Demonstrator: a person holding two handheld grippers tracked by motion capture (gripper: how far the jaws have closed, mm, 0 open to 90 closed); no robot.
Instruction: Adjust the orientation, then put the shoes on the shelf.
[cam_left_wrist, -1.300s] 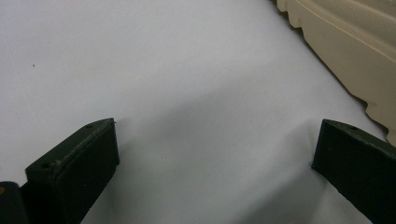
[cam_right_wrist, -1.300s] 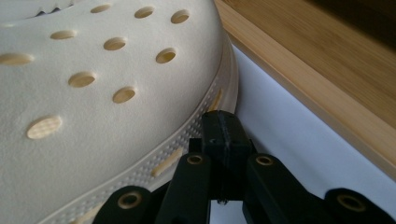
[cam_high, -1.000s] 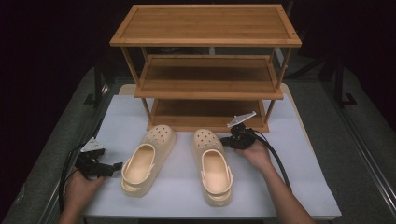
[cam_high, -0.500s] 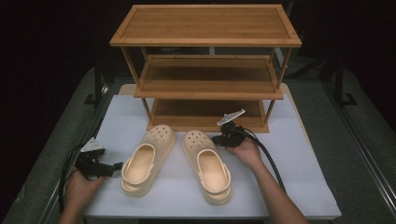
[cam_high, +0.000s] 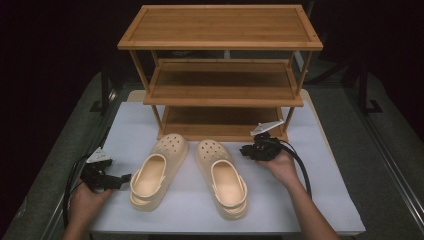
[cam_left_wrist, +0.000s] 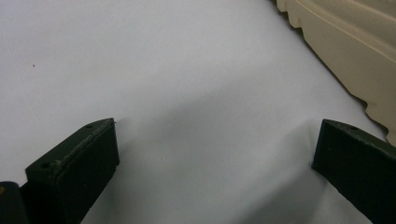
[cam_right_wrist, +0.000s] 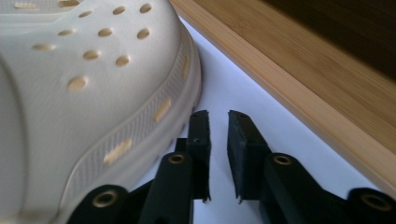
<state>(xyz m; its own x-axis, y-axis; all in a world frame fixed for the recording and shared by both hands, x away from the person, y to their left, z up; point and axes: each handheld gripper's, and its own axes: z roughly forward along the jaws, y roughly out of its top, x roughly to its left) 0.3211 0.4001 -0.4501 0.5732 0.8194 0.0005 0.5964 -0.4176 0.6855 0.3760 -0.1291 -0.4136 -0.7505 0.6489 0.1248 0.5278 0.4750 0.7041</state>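
The person's left hand (cam_high: 87, 197) rests low at the near left, holding the black two-jaw left gripper (cam_high: 122, 178) level with its jaws spread wide and nothing between them. The right hand (cam_high: 282, 165) holds the black two-jaw right gripper (cam_high: 244, 150) pointing left, forearm stretched forward. Its jaws have just been opening, now parted by a narrow, empty gap.

No legible text, label or number anywhere.

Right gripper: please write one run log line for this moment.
right gripper: jaws just opening, narrow gap, nothing between | beside right clog toe | left gripper: open
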